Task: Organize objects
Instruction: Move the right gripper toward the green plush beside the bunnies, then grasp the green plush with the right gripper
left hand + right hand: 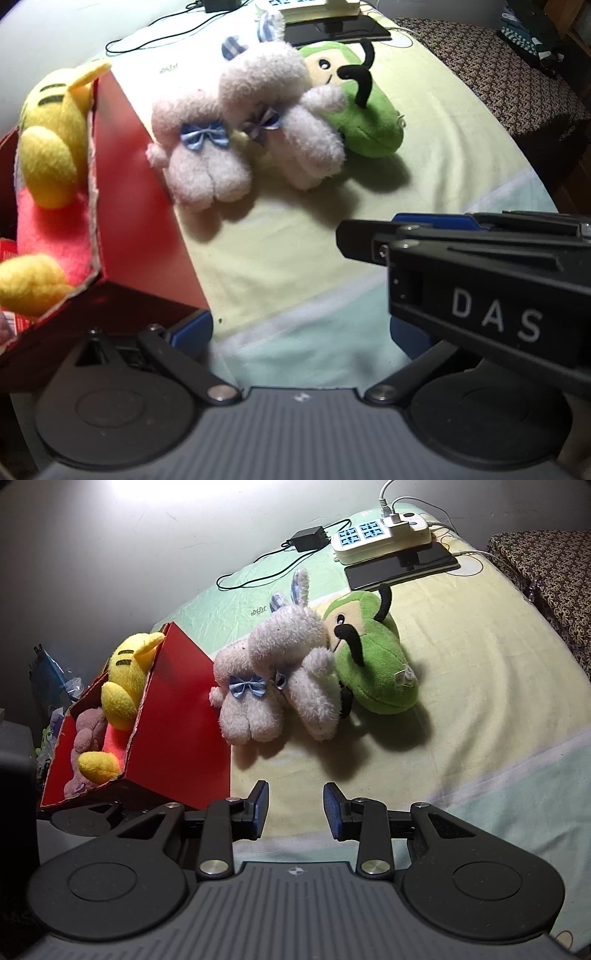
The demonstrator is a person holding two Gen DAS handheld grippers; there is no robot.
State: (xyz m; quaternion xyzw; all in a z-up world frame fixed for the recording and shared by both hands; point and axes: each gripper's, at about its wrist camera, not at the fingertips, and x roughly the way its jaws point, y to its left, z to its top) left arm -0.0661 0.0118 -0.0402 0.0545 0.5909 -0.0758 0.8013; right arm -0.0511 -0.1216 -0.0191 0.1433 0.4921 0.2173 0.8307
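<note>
Broadly, a bed (480, 686) covered in a pale yellow and mint sheet fills both views. At its left edge stands a red cardboard box (177, 716), tilted, its open top holding a yellow plush (123, 679) and a pinkish plush (88, 734) on a pink lining. Just beside the box's red wall lies a white fluffy bunny (273, 675) with blue bows, leaning against the box on one side and touching a green plush (376, 664) with black antennae on the other. Farther back, near the wall, sit a white power strip (380, 539), a dark phone (402, 568) just in front of it, and a black adapter (308, 539) with its cable.

The right tool (294, 806) hovers over the sheet short of the bunny, its blue pads (260, 805) parted by a modest gap with nothing between them. The left tool (301, 325) is beside the box; its jaws stand wide apart and hold nothing, the right tool's black body crossing its view.
</note>
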